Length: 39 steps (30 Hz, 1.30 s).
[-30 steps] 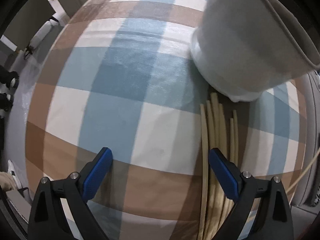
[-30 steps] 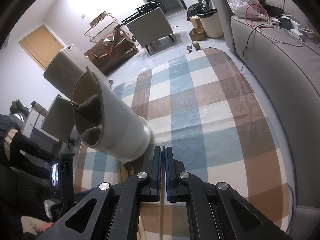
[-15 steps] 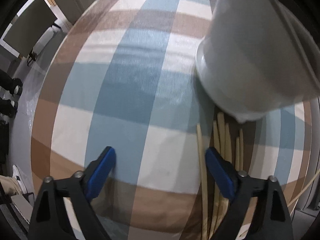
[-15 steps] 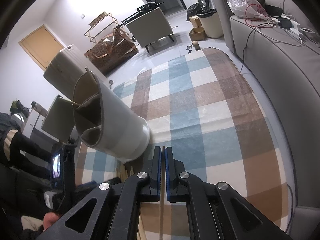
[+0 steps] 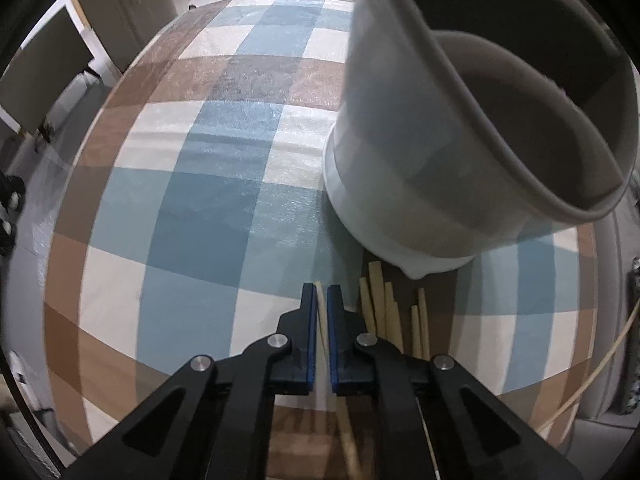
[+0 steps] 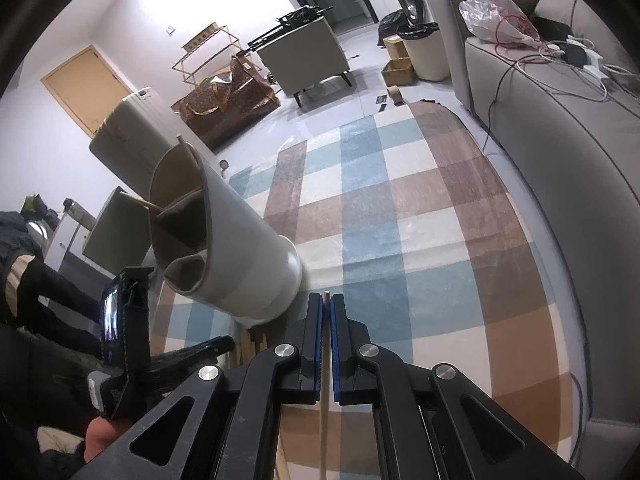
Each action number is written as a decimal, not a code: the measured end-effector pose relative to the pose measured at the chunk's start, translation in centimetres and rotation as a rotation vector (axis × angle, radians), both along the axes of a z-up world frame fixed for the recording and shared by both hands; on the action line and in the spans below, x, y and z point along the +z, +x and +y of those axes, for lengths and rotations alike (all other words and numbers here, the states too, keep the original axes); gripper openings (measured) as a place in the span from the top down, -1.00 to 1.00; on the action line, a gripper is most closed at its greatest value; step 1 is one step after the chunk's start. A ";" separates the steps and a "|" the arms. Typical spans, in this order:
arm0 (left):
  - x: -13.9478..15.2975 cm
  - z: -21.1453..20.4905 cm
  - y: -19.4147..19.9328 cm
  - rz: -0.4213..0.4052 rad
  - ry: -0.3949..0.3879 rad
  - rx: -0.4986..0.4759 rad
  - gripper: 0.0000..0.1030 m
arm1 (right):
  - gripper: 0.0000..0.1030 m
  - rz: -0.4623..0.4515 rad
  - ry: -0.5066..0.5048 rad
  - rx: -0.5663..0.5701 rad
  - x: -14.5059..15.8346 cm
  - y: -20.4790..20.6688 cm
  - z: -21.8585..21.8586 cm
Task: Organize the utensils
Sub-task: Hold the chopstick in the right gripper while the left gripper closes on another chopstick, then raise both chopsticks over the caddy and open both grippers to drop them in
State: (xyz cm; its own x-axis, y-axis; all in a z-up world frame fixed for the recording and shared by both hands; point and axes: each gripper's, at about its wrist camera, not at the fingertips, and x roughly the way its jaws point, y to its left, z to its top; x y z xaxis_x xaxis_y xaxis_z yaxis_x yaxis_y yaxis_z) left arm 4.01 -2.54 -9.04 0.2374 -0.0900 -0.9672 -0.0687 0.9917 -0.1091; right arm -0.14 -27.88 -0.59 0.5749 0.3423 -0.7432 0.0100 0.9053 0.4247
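Observation:
A tall grey-white utensil holder (image 5: 420, 160) with inner compartments stands on the checked rug (image 5: 224, 208). At its foot lie several pale wooden chopsticks (image 5: 384, 312). My left gripper (image 5: 321, 300) points down at them, its jaws closing, the blue pads (image 5: 308, 336) pressing on one chopstick (image 5: 348, 436) at the left of the pile. In the right wrist view the holder (image 6: 248, 256) is at the left with a stick (image 6: 148, 204) in one compartment. My right gripper (image 6: 326, 308) is shut on a thin chopstick (image 6: 322, 420), just right of the holder's base.
A grey sofa (image 6: 580, 168) with cables and a bag runs along the rug's right side. A beige suitcase (image 6: 124, 136), an armchair (image 6: 304, 56) and boxes stand beyond the rug. A person's sleeve (image 6: 36, 288) is at the left. A thin cord (image 5: 592, 376) lies at the right.
The left gripper's jaws went from wide open to shut around one chopstick, and it shifted over the pile toward the holder. The right gripper stayed still and shut.

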 end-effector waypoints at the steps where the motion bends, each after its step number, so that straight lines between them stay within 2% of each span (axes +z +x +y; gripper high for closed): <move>1: 0.4 -0.6 -0.4 -0.006 -0.012 0.000 1.00 | 0.94 -0.002 0.000 0.004 0.1 0.1 0.1; 5: 1.5 0.9 -0.4 -0.053 -0.083 -0.007 1.00 | 0.94 -0.019 0.002 0.016 0.5 0.2 0.7; 11: 7.1 0.7 -3.6 -0.207 -0.176 -0.058 1.00 | 0.94 -0.093 -0.027 0.041 2.0 -0.3 1.7; 15: 10.3 0.9 -5.8 -0.317 -0.176 -0.104 1.00 | 0.94 -0.166 -0.037 0.056 3.4 -1.0 2.4; 18: 12.1 0.2 -7.7 -0.371 -0.203 -0.129 1.00 | 0.94 -0.230 -0.070 0.079 4.7 -1.6 3.3; 22: 13.1 -0.5 -8.5 -0.420 -0.206 -0.164 1.00 | 0.94 -0.318 -0.127 0.105 6.0 -2.7 4.9; 28: 12.8 -1.1 -8.1 -0.454 -0.178 -0.216 1.00 | 0.95 -0.343 -0.150 0.107 6.0 -3.1 5.8; 33: 13.5 -1.8 -8.0 -0.452 -0.176 -0.271 1.00 | 0.95 -0.358 -0.166 0.108 5.9 -3.2 6.2; 39: 14.4 -1.2 -7.5 -0.435 -0.181 -0.277 1.00 | 0.95 -0.397 -0.169 0.117 6.6 -3.7 6.7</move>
